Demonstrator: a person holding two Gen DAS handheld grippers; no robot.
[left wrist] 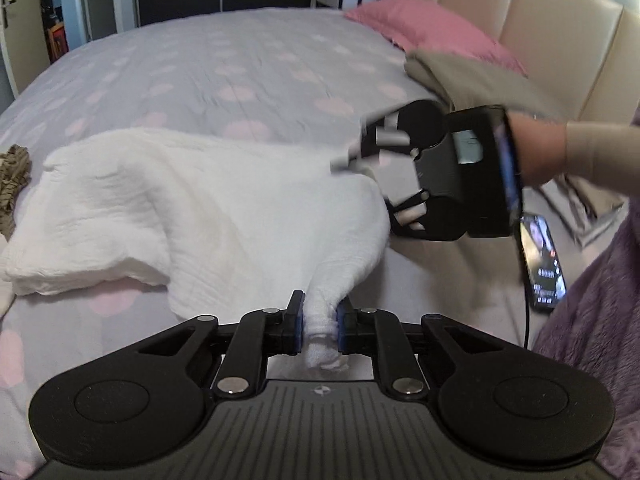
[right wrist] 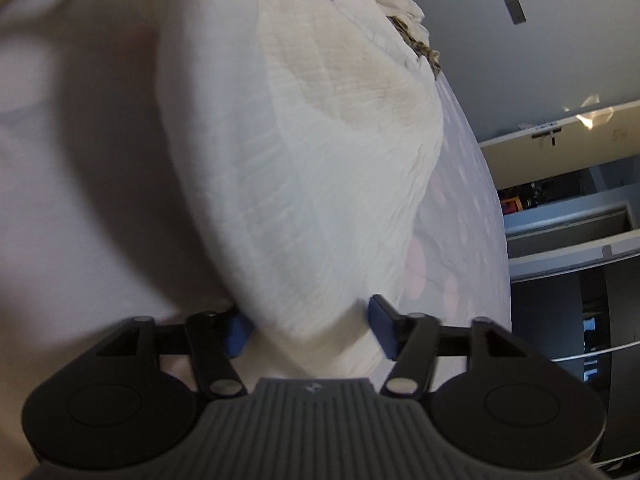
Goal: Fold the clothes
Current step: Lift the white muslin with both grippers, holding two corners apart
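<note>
Clamped between the blue pads of the left gripper [left wrist: 320, 326] is a bunched corner of the white garment [left wrist: 208, 208], the jaws pinched tight on the fabric with a small tuft poking out behind them. From that pinch the crinkled cloth rises and spreads forward and to the left across the polka-dot bedspread [left wrist: 224, 64]. Ahead and to the right, the right gripper [left wrist: 376, 184] meets the garment's far edge; in its own view [right wrist: 310, 326] the jaws stand wide apart with a thick fold of the white cloth lying between the blue pads, not squeezed. A hand [left wrist: 536, 148] in a beige sleeve holds that tool. Just right of it a phone [left wrist: 544, 264] with a lit screen lies on the bed beside a purple fleece [left wrist: 600, 320]. Far left of the left gripper, a brown patterned cloth [left wrist: 12, 184] sits at the garment's end. Beyond the right gripper lie a folded beige garment [left wrist: 460, 76], then a pink pillow [left wrist: 424, 28] against the cream headboard [left wrist: 560, 40].
</note>
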